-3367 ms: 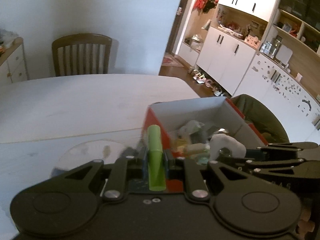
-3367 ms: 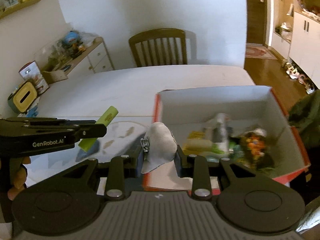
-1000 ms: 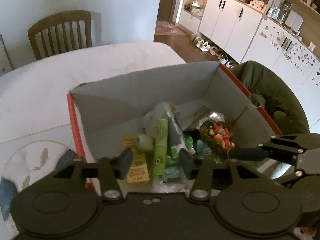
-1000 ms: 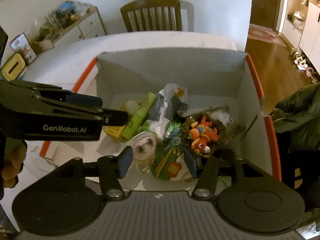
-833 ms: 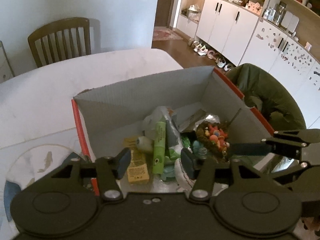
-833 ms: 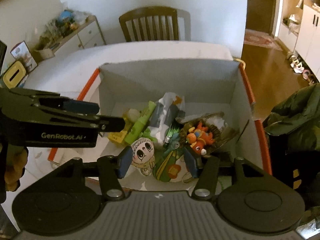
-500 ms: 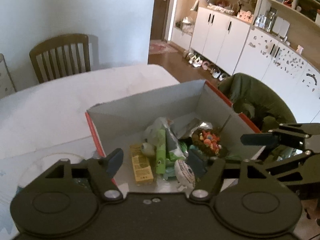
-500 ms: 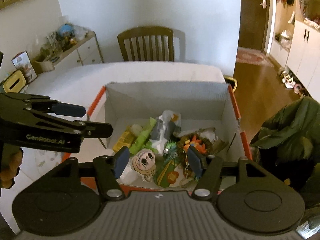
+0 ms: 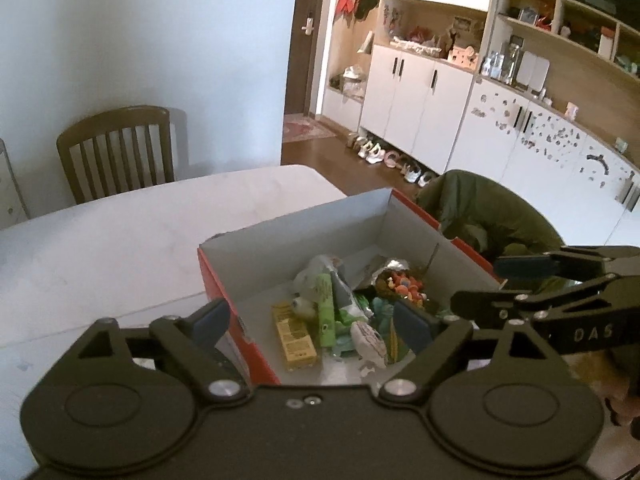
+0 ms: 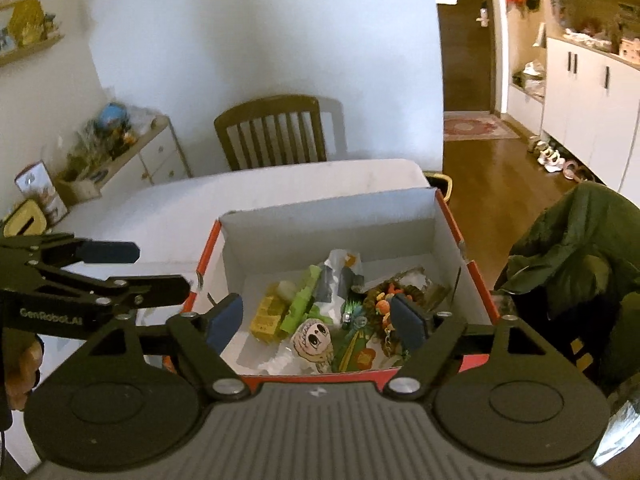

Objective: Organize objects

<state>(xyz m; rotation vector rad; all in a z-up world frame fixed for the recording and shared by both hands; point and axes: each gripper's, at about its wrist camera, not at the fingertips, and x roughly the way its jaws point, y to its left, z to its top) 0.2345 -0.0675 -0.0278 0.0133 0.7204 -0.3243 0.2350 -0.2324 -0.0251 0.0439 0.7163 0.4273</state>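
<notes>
Your left gripper (image 9: 310, 318) hangs above the near left corner of the box, its jaws spread wide with nothing between them; in the right wrist view the same gripper (image 10: 132, 268) juts in from the left edge, and part of your hand (image 10: 22, 372) shows below it. Under it lies the white tabletop (image 9: 120, 248), with a wooden chair (image 9: 116, 152) pushed in at its far side.

The cardboard box (image 10: 452, 216), red outside and grey-white inside, sits on the tabletop near its right-hand edge, open at the top. Everything you are sorting lies on its floor. From the left of the box: a yellow packet (image 10: 269, 316) lies flat, with a small pale round thing (image 10: 287, 289) touching its far end. Just beside it is the green tube (image 10: 302, 300), lying at a slant with one end toward the near wall. A crumpled white and grey wrapper (image 10: 340, 270) rests against the tube on the far side. In front, close to the near wall, the round white toy with a drawn face (image 10: 313, 340) lies face up. To its right is a green packet with an orange mark (image 10: 354, 352), then a dark nest of small orange figures (image 10: 390, 298) touching crinkled clear wrapping by the right wall.

Your right gripper (image 10: 318, 318) is poised over the near wall of the box, jaws wide apart and holding nothing; seen from the left wrist camera, the gripper (image 9: 500, 284) reaches in from the right beside the box's right wall. Beyond it, a dark green jacket (image 10: 572, 248) is draped over a seat off the tabletop.
</notes>
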